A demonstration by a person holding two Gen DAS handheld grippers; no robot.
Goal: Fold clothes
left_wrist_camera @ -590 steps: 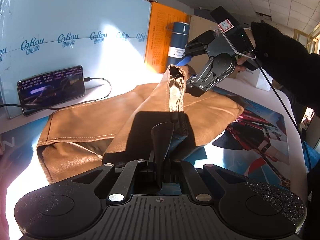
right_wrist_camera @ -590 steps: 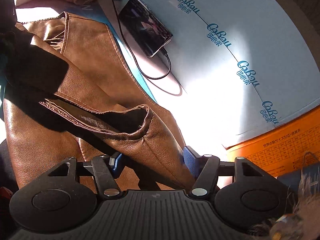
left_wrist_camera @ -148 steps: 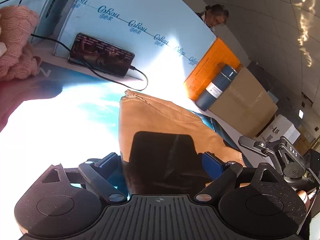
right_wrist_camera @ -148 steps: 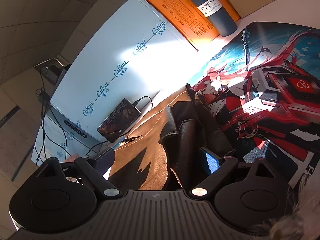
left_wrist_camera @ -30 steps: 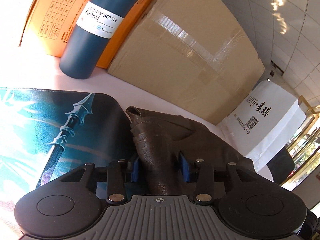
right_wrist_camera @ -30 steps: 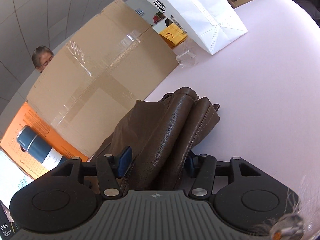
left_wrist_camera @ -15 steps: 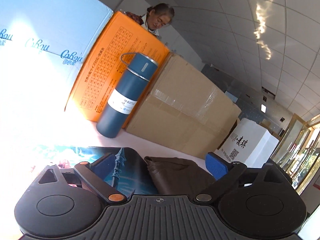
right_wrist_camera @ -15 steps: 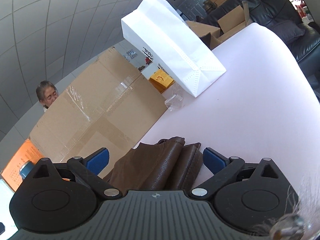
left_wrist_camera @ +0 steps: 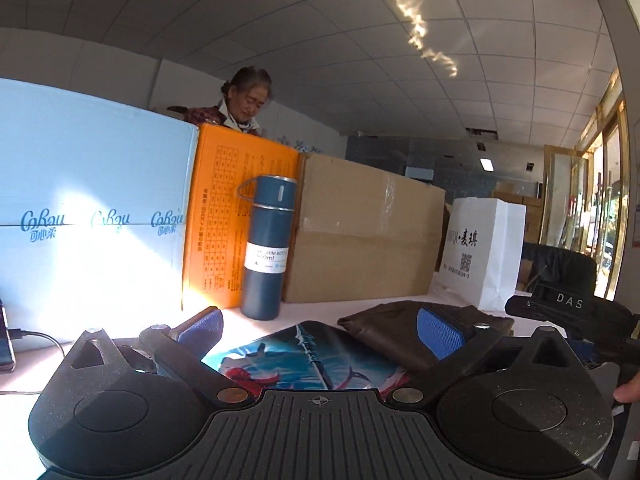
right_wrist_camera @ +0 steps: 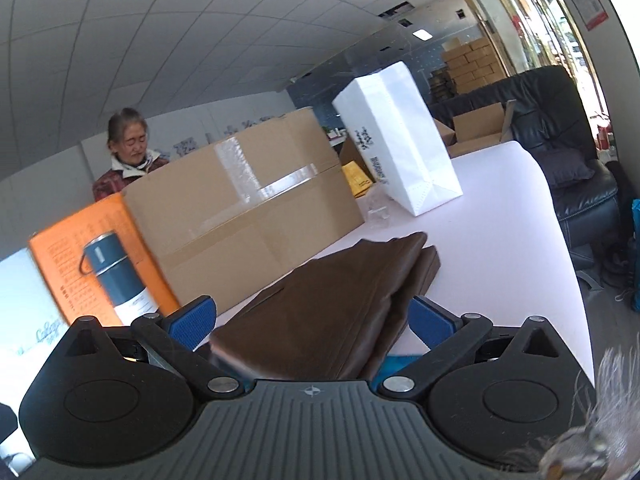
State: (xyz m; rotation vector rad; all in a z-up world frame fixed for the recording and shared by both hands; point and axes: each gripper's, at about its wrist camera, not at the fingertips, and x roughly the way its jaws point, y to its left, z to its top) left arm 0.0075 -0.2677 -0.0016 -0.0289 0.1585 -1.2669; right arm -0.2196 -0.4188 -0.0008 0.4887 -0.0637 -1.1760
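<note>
The brown leather garment [left_wrist_camera: 394,334] lies folded into a flat bundle on the table, at the right end of the printed mat [left_wrist_camera: 296,356]. In the right wrist view it [right_wrist_camera: 336,312] lies just ahead of the fingers. My left gripper [left_wrist_camera: 318,326] is open and empty, raised and drawn back from the garment. My right gripper [right_wrist_camera: 310,316] is open and empty, its blue pads either side of the bundle without touching it. The right gripper's body [left_wrist_camera: 568,312] shows at the right of the left wrist view.
A blue vacuum bottle [left_wrist_camera: 268,248], an orange box [left_wrist_camera: 224,220], a large cardboard box [left_wrist_camera: 368,236] and a pale blue box [left_wrist_camera: 92,216] line the table's back. A white paper bag [right_wrist_camera: 400,140] stands at the right. A phone cable [left_wrist_camera: 36,338] lies at the left.
Both grippers, shut on the folded garment a second ago, have opened and let it go. Both have lifted and pulled back, leaving the bundle on the table.
</note>
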